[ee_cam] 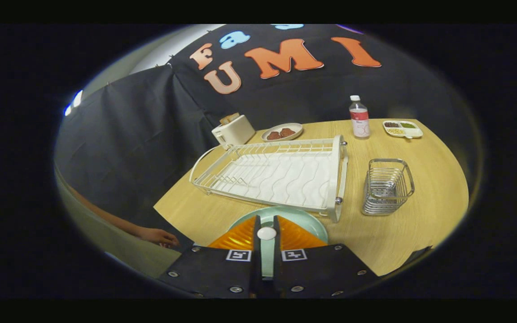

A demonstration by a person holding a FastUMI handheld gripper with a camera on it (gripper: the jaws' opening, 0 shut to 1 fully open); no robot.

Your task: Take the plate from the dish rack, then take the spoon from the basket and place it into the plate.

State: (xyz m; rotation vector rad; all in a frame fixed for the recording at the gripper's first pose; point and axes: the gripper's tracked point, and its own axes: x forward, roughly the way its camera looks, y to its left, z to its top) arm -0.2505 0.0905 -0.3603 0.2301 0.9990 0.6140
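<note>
Gripper (266, 226): your orange fingers pinch the white spoon (266, 233) (its end shows between them).
Plate (305, 220): just beneath, near the dish rack (276, 172).
Basket (386, 186): right of rack.

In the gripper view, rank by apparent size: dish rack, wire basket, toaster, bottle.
1. dish rack, clearly largest.
2. wire basket.
3. toaster and bottle: look alike, and both stand farther back, so unranked.
The gripper jaws are shut on a white spoon above the green plate.

Wooden tabletop (402, 233) and its load
On it: rack (276, 175), basket (386, 186), plate (312, 224), toaster (233, 131), bottle (359, 117), food dish (282, 132), snack tray (402, 129).
</note>
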